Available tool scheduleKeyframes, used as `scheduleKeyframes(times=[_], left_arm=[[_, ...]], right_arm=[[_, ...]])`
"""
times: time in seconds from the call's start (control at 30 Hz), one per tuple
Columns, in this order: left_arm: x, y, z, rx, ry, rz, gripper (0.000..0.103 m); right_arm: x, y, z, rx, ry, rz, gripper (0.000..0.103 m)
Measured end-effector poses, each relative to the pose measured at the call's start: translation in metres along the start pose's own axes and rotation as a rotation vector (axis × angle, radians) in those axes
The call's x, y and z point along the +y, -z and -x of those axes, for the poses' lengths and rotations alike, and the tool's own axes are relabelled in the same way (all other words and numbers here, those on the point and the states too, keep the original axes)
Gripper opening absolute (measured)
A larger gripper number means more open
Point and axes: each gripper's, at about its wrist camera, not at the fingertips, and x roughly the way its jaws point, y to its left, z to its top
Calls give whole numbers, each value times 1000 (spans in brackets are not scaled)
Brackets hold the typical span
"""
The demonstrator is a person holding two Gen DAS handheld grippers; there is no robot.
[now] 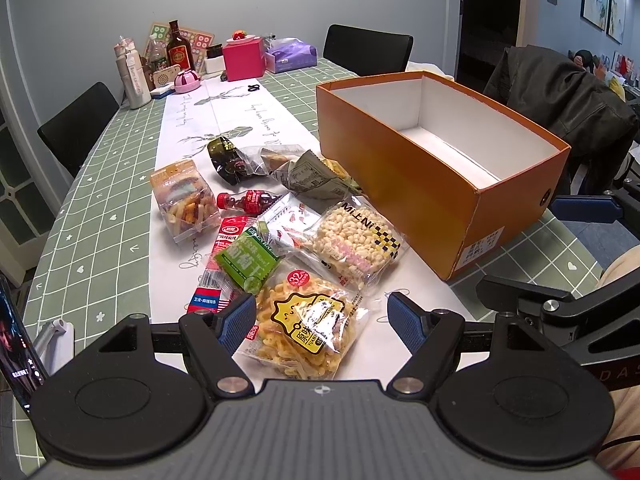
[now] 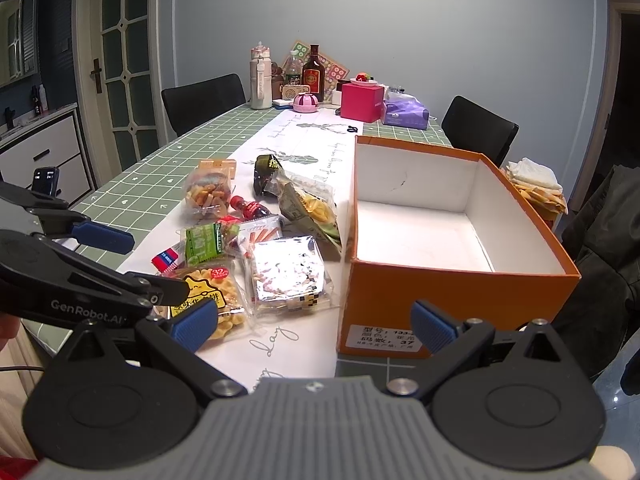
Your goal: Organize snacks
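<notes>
An open orange box with a white, empty inside stands on the table right of a pile of snack packets; it also shows in the right wrist view. My left gripper is open, its jaws on either side of a yellow noodle-snack packet without gripping it. Behind lie a puffed-rice packet, a green packet, a small red bottle and a cracker bag. My right gripper is open and empty above the table, just before the box's near left corner. The left gripper's fingers show at left.
The table has a green checked cloth and a white runner. Bottles, a pink box and a purple tissue pack stand at the far end. Black chairs surround it. A jacket hangs right of the box. A phone stands at left.
</notes>
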Motion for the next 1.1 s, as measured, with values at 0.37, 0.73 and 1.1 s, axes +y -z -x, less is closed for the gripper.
scheduleKeyframes(times=[0.37,0.73,1.1], left_arm=[[0,0,0,1,1,0,88],[-1,0,-2,4,1,2,88],[11,4,-4,21,-6,27,87]], right_arm=[[0,-2,-1,13,-3,12,100],[0,-1,-1,18,-2,17,100],[2,3,-11,45,-9,12,100]])
